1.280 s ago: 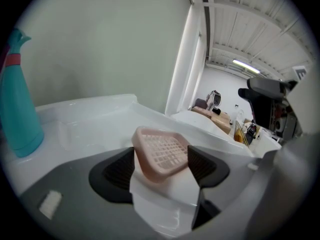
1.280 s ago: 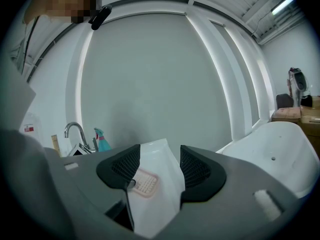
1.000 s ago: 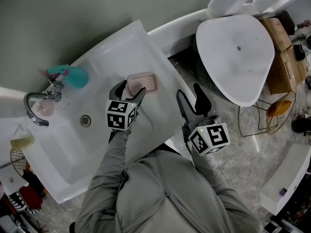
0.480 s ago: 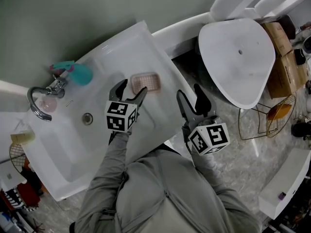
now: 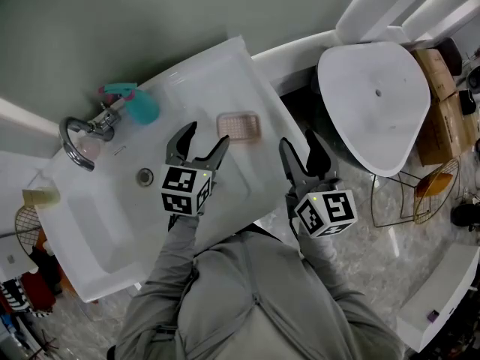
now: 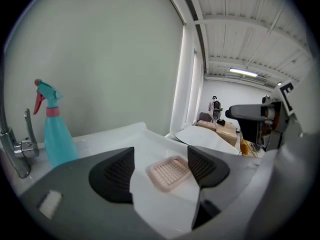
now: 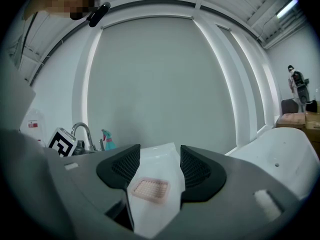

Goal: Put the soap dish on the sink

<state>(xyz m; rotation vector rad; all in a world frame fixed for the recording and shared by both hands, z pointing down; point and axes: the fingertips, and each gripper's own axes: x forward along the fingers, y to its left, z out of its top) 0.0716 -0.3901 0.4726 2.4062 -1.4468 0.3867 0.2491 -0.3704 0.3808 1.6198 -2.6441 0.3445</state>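
A pink soap dish (image 5: pixel 239 127) lies flat on the right-hand ledge of the white sink (image 5: pixel 112 223), free of both grippers. It shows as the ridged soap dish (image 6: pixel 169 171) ahead of the left jaws, and the soap dish (image 7: pixel 148 189) also sits beyond the right jaws. My left gripper (image 5: pixel 198 142) hovers over the sink just short of the dish, open and empty. My right gripper (image 5: pixel 307 152) hangs off the sink's right edge, open and empty as well.
A teal spray bottle (image 5: pixel 137 106) and a chrome faucet (image 5: pixel 81 141) stand at the sink's back edge, with the drain (image 5: pixel 145 176) in the basin. A white freestanding tub (image 5: pixel 379 96) sits to the right, cardboard boxes (image 5: pixel 442 118) and a wire basket (image 5: pixel 420 193) beyond it.
My left gripper has backed away from the soap dish, which stays on the sink ledge. The head view has shifted, so everything sits lower and further right.
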